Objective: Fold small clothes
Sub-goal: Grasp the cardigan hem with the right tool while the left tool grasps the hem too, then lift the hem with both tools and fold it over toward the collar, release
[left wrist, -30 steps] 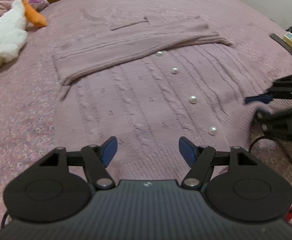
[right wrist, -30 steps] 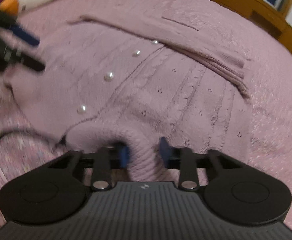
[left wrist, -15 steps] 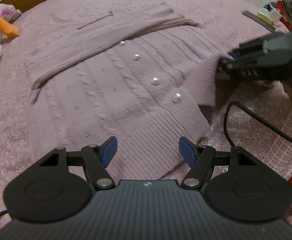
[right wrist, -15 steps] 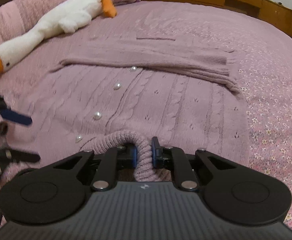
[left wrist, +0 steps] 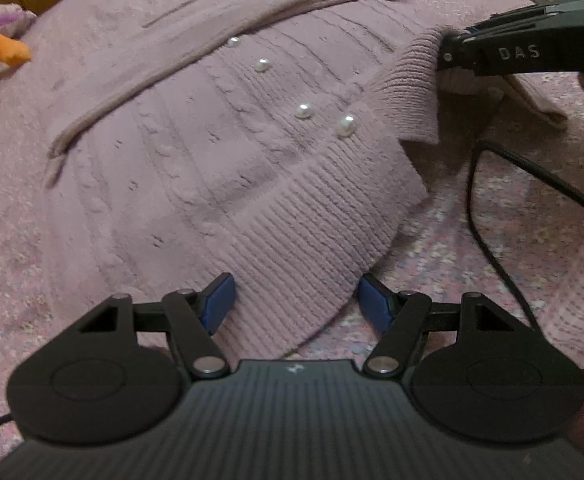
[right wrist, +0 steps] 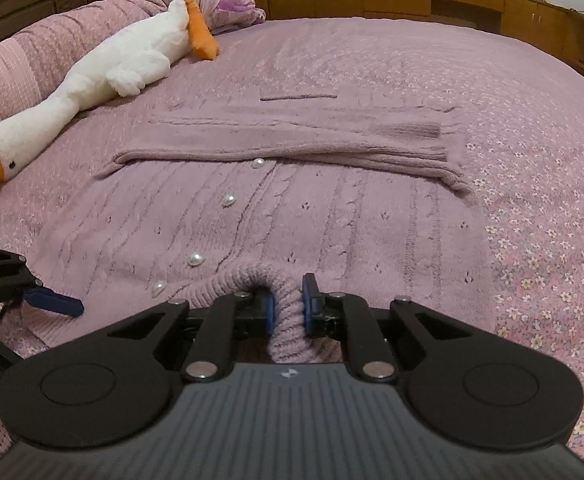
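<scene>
One white plush goose (right wrist: 103, 76) lies upper left; right gripper (right wrist: 287, 306) pinches the pink knitted cardigan's (right wrist: 292, 216) hem, left gripper (left wrist: 296, 302) gapes wide.

A mauve cable-knit cardigan (right wrist: 332, 216) with 4 pearl-white buttons (right wrist: 195, 259) lies on a pink bedspread (right wrist: 532, 160) sprigged with small white flowers. Beside it rests a white plush goose (right wrist: 103, 76) with orange beak and feet; both black grippers carry blue fingertips (left wrist: 217, 306)
</scene>
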`<state>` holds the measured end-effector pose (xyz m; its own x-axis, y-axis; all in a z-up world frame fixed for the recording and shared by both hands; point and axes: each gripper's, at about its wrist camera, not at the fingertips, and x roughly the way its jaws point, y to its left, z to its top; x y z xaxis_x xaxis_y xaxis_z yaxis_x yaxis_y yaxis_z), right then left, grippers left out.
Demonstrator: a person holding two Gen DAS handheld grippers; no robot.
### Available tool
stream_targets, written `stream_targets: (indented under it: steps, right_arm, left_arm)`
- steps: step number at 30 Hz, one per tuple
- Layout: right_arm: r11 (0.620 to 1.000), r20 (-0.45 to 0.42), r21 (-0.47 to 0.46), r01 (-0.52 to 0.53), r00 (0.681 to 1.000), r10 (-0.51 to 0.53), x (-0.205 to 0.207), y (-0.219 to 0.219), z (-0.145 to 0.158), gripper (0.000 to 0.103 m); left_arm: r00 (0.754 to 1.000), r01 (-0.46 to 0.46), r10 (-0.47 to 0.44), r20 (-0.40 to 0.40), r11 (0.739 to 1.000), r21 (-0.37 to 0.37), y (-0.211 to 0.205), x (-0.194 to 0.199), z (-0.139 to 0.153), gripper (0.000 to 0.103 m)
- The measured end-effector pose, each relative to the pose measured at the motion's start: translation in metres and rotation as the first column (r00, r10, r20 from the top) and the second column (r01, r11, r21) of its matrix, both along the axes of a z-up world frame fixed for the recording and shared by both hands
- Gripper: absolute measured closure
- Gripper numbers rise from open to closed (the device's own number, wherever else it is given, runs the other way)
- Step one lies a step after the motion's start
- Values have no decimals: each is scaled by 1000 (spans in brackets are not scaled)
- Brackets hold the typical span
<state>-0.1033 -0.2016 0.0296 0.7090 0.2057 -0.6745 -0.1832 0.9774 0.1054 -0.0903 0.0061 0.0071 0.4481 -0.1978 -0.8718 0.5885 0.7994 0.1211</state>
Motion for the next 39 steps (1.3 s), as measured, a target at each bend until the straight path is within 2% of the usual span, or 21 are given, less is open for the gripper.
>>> stream_targets:
  steps: [3, 5, 7, 8, 10, 12, 13, 22, 31, 39]
  right_arm:
    - [1000, -2, 1, 2, 1000, -2, 0, 0, 0, 89]
    - [1000, -1, 3, 5, 1000, -5, -2, 0, 0, 89]
    - [1000, -3, 8, 8, 1000, -8, -3, -1, -1, 89]
    - [1000, -6, 15, 12, 1000, -12, -3, -2, -1, 89]
    - [999, -12, 35, 27, 1000, -26, -3, -4, -3, 89]
    - [998, -14, 50, 38, 999, -37, -4, -5, -5, 89]
    - [998, -13, 53, 41, 999, -40, -4, -5, -5, 89]
    - [997, 70, 58, 51, 996, -55, -13, -6, 5, 89]
    - [999, 196, 12, 30, 980, -31, -8, 5, 35, 92]
    - [999, 291, 1, 45, 956, -44, 21, 12, 66, 95]
  left_arm:
    - [998, -46, 45, 42, 998, 38, 4, 5, -2, 35]
    - [996, -70, 68, 59, 997, 37, 9, 9, -1, 36]
    - [996, -75, 74, 56, 997, 23, 14, 14, 1, 51]
    - [996, -66, 66, 57, 998, 11, 15, 14, 2, 55]
    - [997, -48, 49, 66, 999, -11, 17, 14, 5, 77]
    - [996, -48, 50, 68, 998, -39, 19, 15, 7, 89]
    - [996, -55, 59, 69, 997, -54, 20, 17, 8, 91]
    - [969, -127, 156, 190, 980, -156, 25, 15, 31, 93]
    - [925, -165, 233, 301, 958, -235, 31, 30, 65, 94]
    - [876, -182, 283, 390, 943, -277, 24, 58, 98, 94]
